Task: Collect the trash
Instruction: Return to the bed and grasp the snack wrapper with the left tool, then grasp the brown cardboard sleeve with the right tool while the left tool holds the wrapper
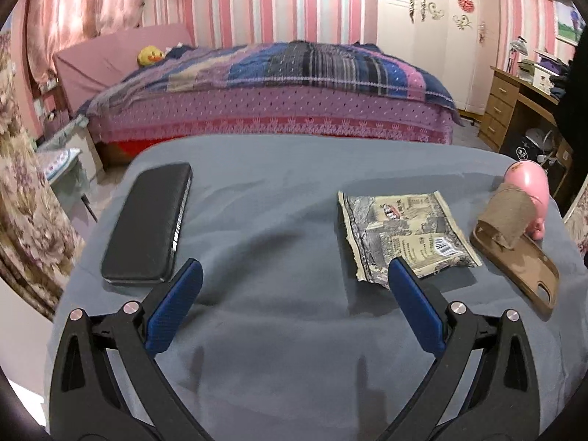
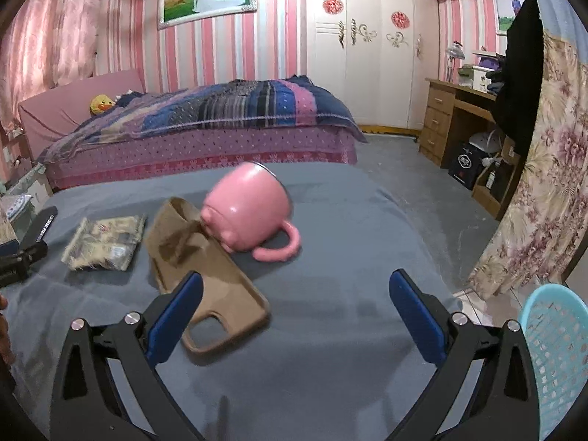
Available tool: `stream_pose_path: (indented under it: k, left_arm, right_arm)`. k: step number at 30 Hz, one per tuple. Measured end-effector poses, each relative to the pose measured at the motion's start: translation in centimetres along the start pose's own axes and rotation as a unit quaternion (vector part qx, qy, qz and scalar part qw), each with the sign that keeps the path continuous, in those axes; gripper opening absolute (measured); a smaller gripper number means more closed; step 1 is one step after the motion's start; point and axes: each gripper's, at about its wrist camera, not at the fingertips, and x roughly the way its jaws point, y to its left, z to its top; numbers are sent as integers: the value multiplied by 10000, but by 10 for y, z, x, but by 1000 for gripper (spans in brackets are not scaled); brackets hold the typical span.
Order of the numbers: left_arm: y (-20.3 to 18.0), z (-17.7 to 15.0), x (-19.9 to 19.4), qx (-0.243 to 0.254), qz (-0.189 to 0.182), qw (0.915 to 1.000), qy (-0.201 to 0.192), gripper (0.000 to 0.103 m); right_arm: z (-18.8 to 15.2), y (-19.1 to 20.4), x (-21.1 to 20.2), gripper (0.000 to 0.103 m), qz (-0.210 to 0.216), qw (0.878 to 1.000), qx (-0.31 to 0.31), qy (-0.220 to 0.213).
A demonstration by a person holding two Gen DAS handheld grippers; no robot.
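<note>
Both tongs, left gripper [image 1: 294, 275] and right gripper [image 2: 296, 288], gape empty; crinkled printed foil wrapper [image 1: 404, 233] ahead-right of the left remains uncollected, pale blue plastic basket [image 2: 555, 349] beside the right.

Empty snack wrapper [image 1: 406, 235], silvery-beige foil with printed text and a barcode near its lower right corner. Lying flat, slightly crumpled, left edge torn and ragged, on the grey cloth [image 1: 286, 349] right of centre; seen from the right wrist as a blurred pale packet [image 2: 104, 242] at far left. Just beside it, to its right, a piece of brown paper or card [image 1: 509, 217], bent into an arch, standing partly inside a brown phone case [image 1: 522, 268] and leaning against a pink mug [image 1: 531, 191] tipped on its side. From the right wrist, brown scrap [image 2: 176, 231] touching the mug's base; whether creased card or paper, impossible to tell.
</note>
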Motion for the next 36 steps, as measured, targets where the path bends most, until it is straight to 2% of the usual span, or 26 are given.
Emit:
stream_pose_path:
  k: [4,10,12,13,14,15,18,20,23,30,33,36]
  left_arm:
    - [-9,-1,16,-103,-69,9998,178,97]
    - [-31,5,44,-389,-553,9960,588,96]
    - [-40,3,55,-296,-626,9942,824,80]
    - [-44,2,59,-204,-534,9942,905,78]
    - [-47,1,57,-124,-430,9957,814,68]
    - [-49,1,56,-75,-467,9959,768,51]
    - [-50,0,50,32,-618,9954,725,16]
    - [-47,-2,48,49,-684,9948,754,7]
    - [-38,-2,40,38,-757,9945,723,5]
    - [7,10,-5,-53,-611,9978,250,3]
    - [21,11,-12,-64,-486,9986,201,2]
    - [29,10,-12,-41,-341,9992,194,2]
  right_arm:
    - [-4,-10,10,99,-166,9997,-93,179]
    - [-5,-19,13,99,-136,9997,33,201]
    - [-6,-21,15,99,-125,9996,37,242]
    - [-6,-22,16,99,-159,9994,22,291]
    - [-6,-23,17,99,-194,9993,18,329]
    - [-7,-24,18,99,-201,9991,43,371]
    - [-8,-25,18,99,-4,9990,188,400]
    - [-8,-21,17,99,44,9991,149,386]
    - [-10,-7,16,99,111,9994,-9,331]
    - [-3,35,19,99,453,9982,-220,322]
    - [7,58,23,99,609,9973,-313,246]
    - [15,77,32,98,595,9967,-486,258]
